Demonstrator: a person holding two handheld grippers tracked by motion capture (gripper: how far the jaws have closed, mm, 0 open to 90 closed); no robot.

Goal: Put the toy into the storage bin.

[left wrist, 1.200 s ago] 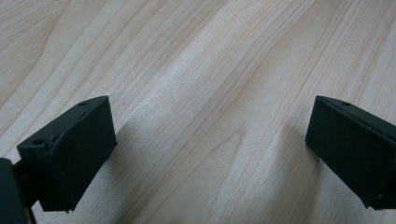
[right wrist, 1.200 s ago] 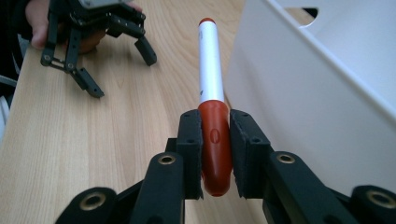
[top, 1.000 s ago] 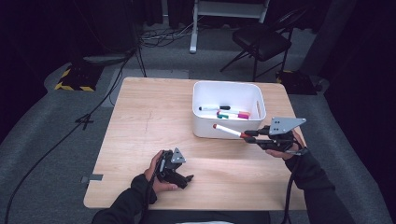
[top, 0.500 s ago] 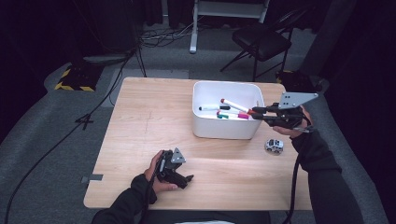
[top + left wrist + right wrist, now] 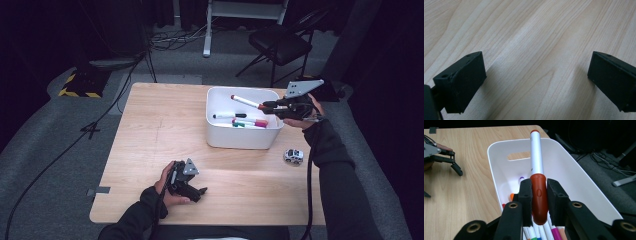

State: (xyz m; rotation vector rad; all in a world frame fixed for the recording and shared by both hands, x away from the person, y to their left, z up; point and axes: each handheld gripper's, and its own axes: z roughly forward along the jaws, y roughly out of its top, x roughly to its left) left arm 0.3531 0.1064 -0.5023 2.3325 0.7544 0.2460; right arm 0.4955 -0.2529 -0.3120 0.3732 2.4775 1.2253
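Observation:
My right gripper (image 5: 266,105) (image 5: 539,191) is shut on the red cap of a white marker (image 5: 246,101) (image 5: 536,165), which sticks out level above the white bin (image 5: 219,137) (image 5: 584,185). Several markers (image 5: 247,122) (image 5: 537,231) lie on the bin's floor. Near the table's front edge my left gripper (image 5: 200,192) (image 5: 534,77) rests on the wood, its jaws wide open with only bare tabletop between them. In the right gripper view the left gripper (image 5: 439,157) appears far off at the left.
A small toy car (image 5: 293,156) sits on the wooden table (image 5: 160,130) just right of the bin's front corner. A black chair (image 5: 282,42) and floor cables stand beyond the table's far edge.
My right gripper has risen and carried the marker from in front of the bin's right corner to above its inside. The toy car, hidden by the hand before, now shows. The left gripper stayed put.

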